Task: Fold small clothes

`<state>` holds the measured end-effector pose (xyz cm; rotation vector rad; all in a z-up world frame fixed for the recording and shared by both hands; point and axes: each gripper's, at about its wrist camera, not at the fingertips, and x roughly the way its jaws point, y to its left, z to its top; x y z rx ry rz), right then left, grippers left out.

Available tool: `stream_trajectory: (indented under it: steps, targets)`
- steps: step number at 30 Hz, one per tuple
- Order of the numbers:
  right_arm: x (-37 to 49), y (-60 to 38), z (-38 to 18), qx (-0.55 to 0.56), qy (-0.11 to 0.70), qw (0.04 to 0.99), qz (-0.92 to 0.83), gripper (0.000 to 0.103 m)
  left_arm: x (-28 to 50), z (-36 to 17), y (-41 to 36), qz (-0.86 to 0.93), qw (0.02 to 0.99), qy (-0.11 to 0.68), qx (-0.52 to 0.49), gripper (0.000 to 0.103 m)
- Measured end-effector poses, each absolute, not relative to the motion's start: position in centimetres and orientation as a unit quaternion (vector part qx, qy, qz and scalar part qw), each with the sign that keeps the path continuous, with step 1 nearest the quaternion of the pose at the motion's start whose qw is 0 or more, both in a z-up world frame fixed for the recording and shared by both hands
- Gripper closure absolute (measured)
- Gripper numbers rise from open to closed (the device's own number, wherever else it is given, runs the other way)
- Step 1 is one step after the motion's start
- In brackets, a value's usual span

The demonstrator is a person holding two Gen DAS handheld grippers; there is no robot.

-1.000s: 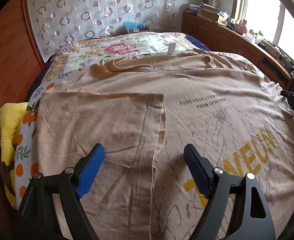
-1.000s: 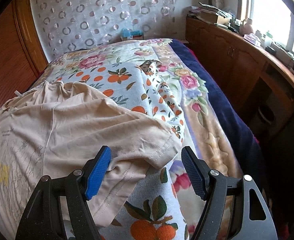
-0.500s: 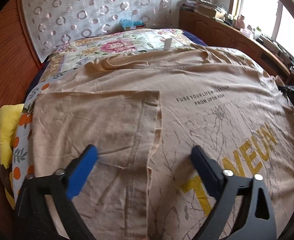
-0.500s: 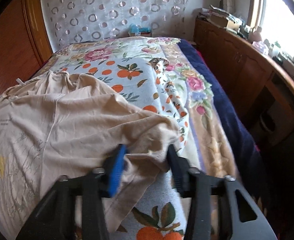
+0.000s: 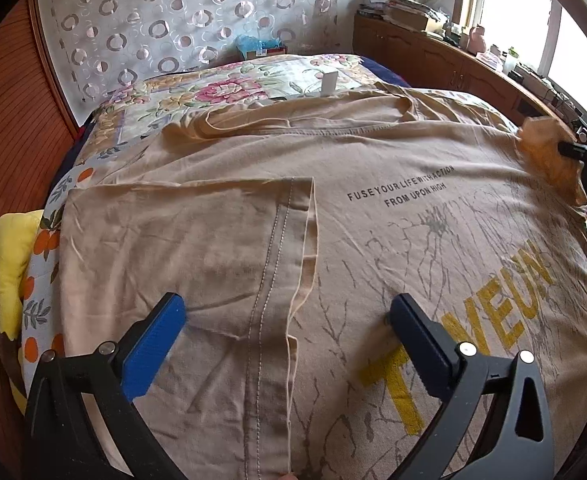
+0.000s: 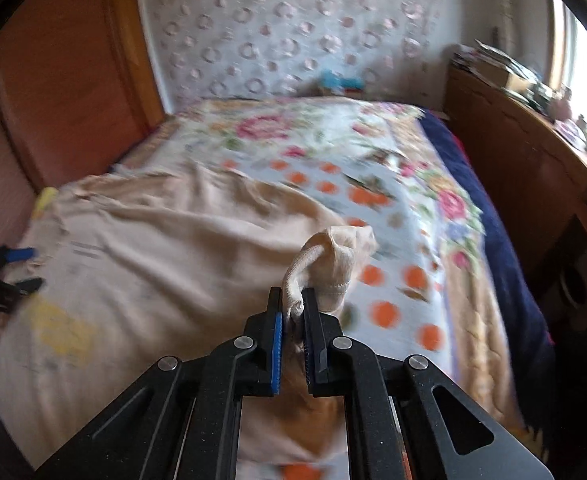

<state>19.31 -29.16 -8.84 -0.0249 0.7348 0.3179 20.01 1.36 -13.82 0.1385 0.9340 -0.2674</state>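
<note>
The T-shirt (image 5: 373, 184) lies spread print-up across the flowered bedspread (image 6: 373, 152), filling most of the left wrist view. Nearest the lens, at the bottom of that frame, the left gripper (image 5: 287, 316) hangs over it with jaws wide apart and nothing between them, straddling the stitched edge of the sleeve (image 5: 181, 248) already folded in. In the lower middle of the right wrist view, the right gripper (image 6: 292, 304) is clamped on the other sleeve (image 6: 333, 256), a bunched knob of cloth standing up from the tips. At the far right edge of the left view that same lifted sleeve shows.

The shirt looks light, limp and unslippery — it should drape and crease wherever pulled, so the hemmed sleeve edge seems the sensible hold.

A second ago the right jaws were open around a flat sleeve; now they have closed and raised it — the left has only opened a little wider.
</note>
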Motion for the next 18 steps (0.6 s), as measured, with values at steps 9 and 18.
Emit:
stream_trajectory:
  steps: [9, 18]
  targets:
    - [19.1, -22.2, -10.3, -0.005, 0.361, 0.899, 0.249, 0.094, 20.1, -12.5, 2.0, -0.13, 0.885, 0.445, 0.038, 0.001]
    - [21.0, -24.0, -10.9, 0.018, 0.379, 0.89, 0.252, 0.063, 18.7, -9.8, 2.7, -0.129, 0.899, 0.419, 0.01, 0.001]
